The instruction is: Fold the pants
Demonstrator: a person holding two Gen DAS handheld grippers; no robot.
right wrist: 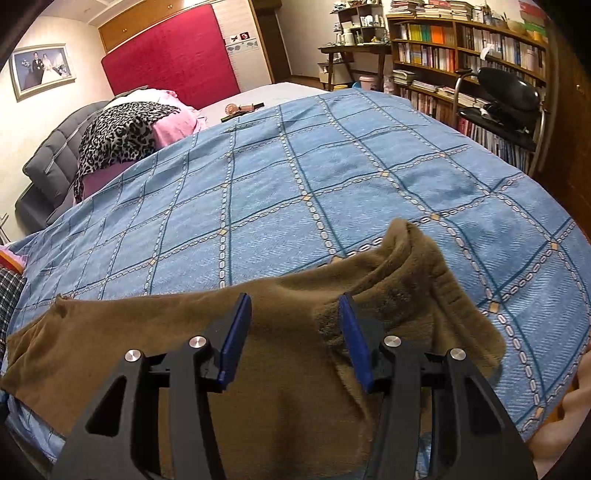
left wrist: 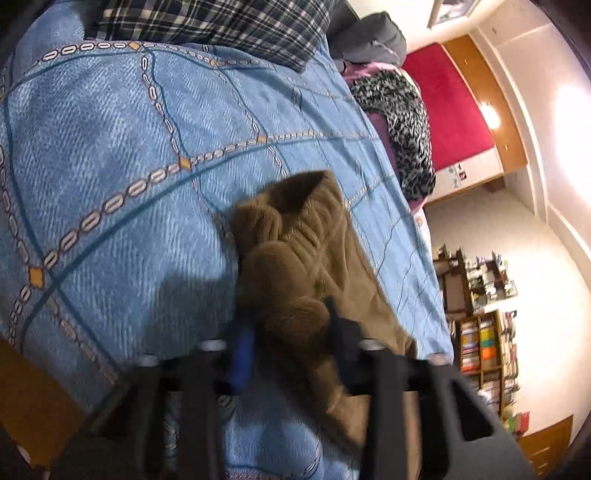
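Note:
Brown fleece pants (right wrist: 280, 347) lie on a blue patterned bedspread (right wrist: 295, 184) near the bed's front edge, with the waistband bunched up at the right. My right gripper (right wrist: 295, 317) is open, with its blue-padded jaws spread just above the pants and nothing held. In the left wrist view the pants (left wrist: 310, 266) lie crumpled in front of my left gripper (left wrist: 291, 325). Its jaws stand wide apart on either side of a fold of the fabric, and the view is blurred by motion.
A plaid garment (left wrist: 207, 26) lies at the far side of the bedspread (left wrist: 110, 147). A leopard-print cloth on pink pillows (right wrist: 125, 125) sits by the red headboard (right wrist: 173, 55). A bookshelf (right wrist: 461, 51) and a black chair (right wrist: 506, 99) stand beyond the bed.

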